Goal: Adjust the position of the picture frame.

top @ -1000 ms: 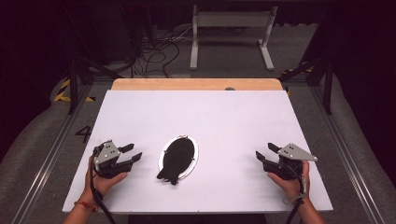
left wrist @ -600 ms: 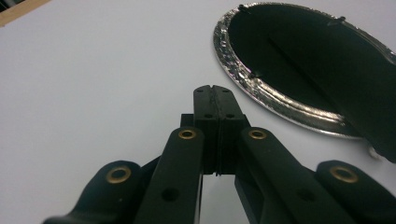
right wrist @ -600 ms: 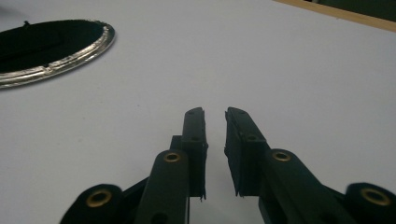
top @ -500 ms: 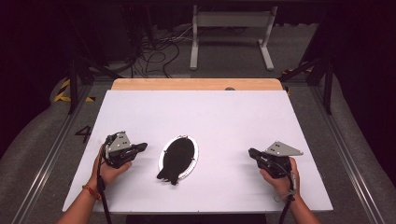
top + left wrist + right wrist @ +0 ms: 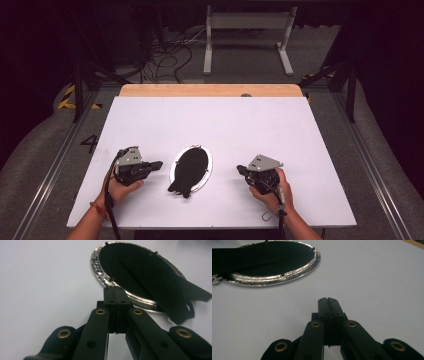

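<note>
Both grippers, left gripper (image 5: 156,164) and right gripper (image 5: 241,171), newly closed, nearer the oval frame (image 5: 190,169).

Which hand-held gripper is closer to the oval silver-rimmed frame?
Left. The left hand-held gripper sits just off the oval frame's rim; the right hand-held gripper lies farther off on its other side.

Left gripper (image 5: 156,164) and right gripper (image 5: 241,171): black bodies, each topped by a grey three-cornered plate, trailing a black cable. Jaws black, linkage arms with brass-ringed pivots. Left wrist: red-orange band (image 5: 98,209); forearms bare of sleeves

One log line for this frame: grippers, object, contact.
left gripper: shut, empty, tip at frame rim | right gripper: shut, empty, apart | oval silver frame: flat on table, black stand up | contact: unclear
</note>
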Available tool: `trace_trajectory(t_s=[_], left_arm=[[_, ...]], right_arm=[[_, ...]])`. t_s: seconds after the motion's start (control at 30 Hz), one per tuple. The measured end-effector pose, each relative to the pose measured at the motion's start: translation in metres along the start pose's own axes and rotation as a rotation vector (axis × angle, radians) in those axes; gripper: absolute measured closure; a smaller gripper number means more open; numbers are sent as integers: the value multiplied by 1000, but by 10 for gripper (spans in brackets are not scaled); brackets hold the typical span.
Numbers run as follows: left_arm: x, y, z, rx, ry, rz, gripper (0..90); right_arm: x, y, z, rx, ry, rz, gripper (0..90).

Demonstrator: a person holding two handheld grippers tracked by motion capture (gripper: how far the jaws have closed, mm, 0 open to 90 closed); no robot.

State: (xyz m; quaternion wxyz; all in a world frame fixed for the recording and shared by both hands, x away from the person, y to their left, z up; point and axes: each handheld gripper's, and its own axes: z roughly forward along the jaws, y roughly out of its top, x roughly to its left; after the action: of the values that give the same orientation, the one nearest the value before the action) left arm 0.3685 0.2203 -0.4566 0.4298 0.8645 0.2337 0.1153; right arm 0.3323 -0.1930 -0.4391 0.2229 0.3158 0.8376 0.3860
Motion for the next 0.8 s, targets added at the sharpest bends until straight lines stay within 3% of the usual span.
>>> trace_trajectory(t_s=[0.07, 0.23, 0.33, 0.4, 0.47, 0.8], left_arm=[[-3, -4, 2, 31, -6, 6, 900], [-3, 0, 12, 73, -1, 14, 900], [-7, 5, 16, 89, -18, 34, 900], [-8, 4, 17, 86, -41, 24, 900], [-9, 3, 18, 106, -40, 32, 900], [-15, 8, 28, 114, -67, 54, 900]], right_arm=[[-5, -5, -7, 5, -6, -12, 900], [-28, -14, -15, -26, -20, 79, 900], [-30, -13, -14, -23, -23, 77, 900], [-29, -13, -15, -25, -21, 78, 900], [-30, -13, -16, -25, -24, 75, 900], [-40, -13, -27, -58, -54, 110, 900]])
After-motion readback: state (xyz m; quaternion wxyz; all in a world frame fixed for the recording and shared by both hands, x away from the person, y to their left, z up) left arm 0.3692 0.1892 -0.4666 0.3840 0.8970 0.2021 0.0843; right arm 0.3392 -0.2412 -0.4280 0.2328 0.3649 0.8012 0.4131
